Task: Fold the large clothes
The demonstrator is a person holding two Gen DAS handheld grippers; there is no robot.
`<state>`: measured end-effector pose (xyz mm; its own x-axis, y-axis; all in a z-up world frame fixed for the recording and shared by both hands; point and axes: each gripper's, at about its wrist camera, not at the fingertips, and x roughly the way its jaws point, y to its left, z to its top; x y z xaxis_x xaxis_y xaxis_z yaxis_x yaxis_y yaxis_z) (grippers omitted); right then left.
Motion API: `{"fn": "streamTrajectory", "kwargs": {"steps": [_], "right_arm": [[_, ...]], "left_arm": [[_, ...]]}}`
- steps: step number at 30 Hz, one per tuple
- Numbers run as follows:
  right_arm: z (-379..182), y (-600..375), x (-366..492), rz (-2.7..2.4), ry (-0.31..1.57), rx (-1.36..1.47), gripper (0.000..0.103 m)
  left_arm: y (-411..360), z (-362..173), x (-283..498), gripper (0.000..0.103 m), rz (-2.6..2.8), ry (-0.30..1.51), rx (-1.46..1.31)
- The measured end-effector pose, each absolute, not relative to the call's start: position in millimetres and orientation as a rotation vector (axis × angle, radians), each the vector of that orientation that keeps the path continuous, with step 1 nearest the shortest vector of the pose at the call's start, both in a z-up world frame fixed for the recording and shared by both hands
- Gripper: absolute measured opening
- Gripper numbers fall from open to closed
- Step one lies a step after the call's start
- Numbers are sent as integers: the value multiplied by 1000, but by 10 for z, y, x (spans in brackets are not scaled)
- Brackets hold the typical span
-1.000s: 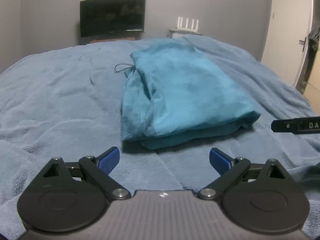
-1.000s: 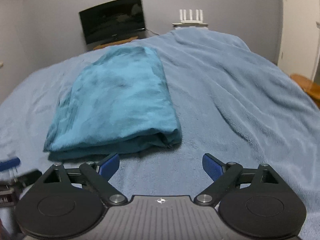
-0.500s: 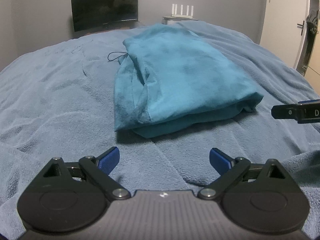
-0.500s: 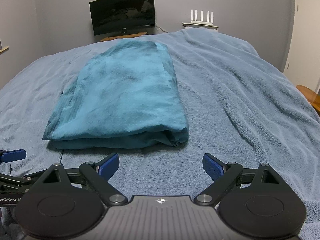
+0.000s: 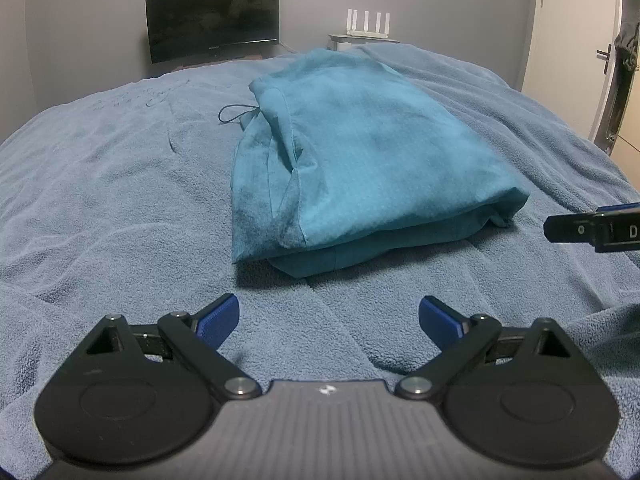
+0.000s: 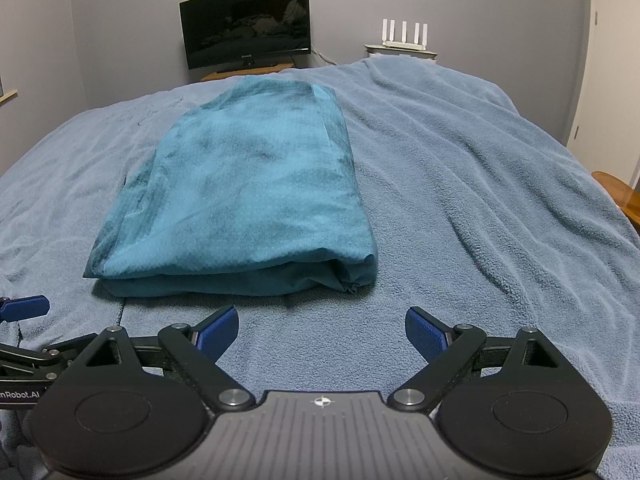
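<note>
A teal garment (image 5: 360, 168) lies folded into a thick rectangle on the blue blanket (image 5: 100, 208); it also shows in the right wrist view (image 6: 248, 192). A thin dark drawstring (image 5: 236, 114) sticks out at its far left side. My left gripper (image 5: 328, 320) is open and empty, a little short of the garment's near edge. My right gripper (image 6: 320, 332) is open and empty, also just short of the near edge. Part of the right gripper (image 5: 592, 230) shows at the right edge of the left wrist view, and one finger of the left gripper (image 6: 24, 308) at the left edge of the right wrist view.
The blanket (image 6: 480, 184) covers the whole bed. A dark monitor (image 6: 246, 26) and a white router (image 6: 404, 34) stand against the grey back wall. A white door (image 5: 576, 28) is at the right. A wooden piece (image 6: 618, 194) sits beside the bed's right edge.
Both grippers have drawn back and lifted slightly from the garment's near edge, staying open. The garment lies still.
</note>
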<state>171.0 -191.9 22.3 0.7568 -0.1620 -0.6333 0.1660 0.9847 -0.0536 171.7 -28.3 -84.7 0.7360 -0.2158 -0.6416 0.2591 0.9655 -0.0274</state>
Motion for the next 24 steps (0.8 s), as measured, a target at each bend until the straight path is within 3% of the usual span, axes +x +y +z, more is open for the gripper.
{"fn": "streamTrajectory", "kwargs": {"steps": [24], "right_arm": [[209, -1942, 1719, -178, 706, 3, 92]], "left_arm": [[-293, -844, 1715, 97, -261, 698, 65]]}}
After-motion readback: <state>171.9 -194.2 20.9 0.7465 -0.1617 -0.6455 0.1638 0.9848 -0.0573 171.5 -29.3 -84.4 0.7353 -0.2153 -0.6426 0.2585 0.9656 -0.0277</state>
